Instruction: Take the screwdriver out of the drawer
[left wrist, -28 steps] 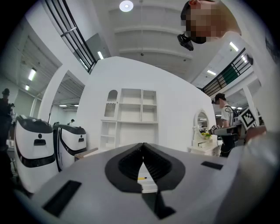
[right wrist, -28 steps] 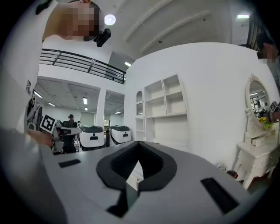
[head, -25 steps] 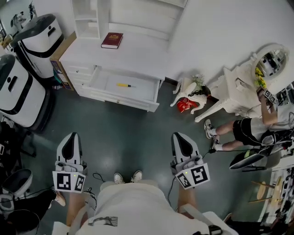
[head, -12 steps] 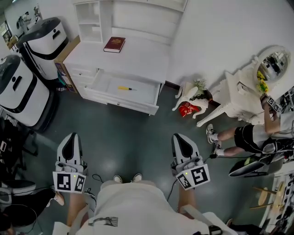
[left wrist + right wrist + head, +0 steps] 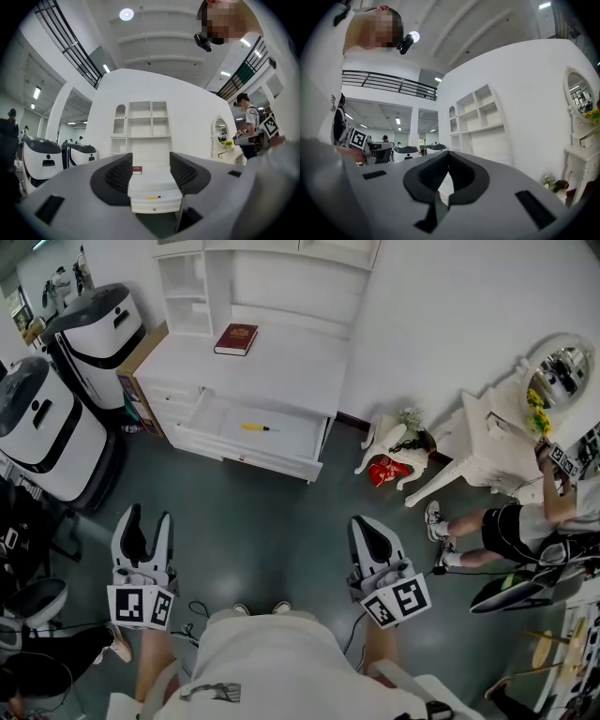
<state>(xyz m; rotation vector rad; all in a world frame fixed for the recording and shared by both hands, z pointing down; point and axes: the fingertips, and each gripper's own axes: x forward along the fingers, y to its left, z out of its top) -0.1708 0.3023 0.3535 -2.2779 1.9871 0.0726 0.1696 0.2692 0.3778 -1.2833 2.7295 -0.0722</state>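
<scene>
A yellow-handled screwdriver (image 5: 255, 427) lies in the open white drawer (image 5: 246, 458) of the white desk (image 5: 281, 362), far ahead of both grippers. My left gripper (image 5: 143, 517) is held above the dark floor. Its jaws are opening and nothing is between them. In the left gripper view the screwdriver (image 5: 153, 197) and the drawer (image 5: 154, 205) show through the gap of the left gripper (image 5: 151, 168). My right gripper (image 5: 367, 525) hovers to the right with its jaws shut and empty. In its own view the right gripper (image 5: 447, 157) faces the desk's shelves.
A red book (image 5: 235, 338) lies on the desk top. Two white-and-black machines (image 5: 47, 437) stand left of the desk. On the floor to the right are a red bag (image 5: 386, 470), a white vanity table (image 5: 487, 437) and a seated person (image 5: 525, 521).
The left gripper's jaws have gone from shut to apart. The desk has slid a little lower in the head view. The right gripper stays shut.
</scene>
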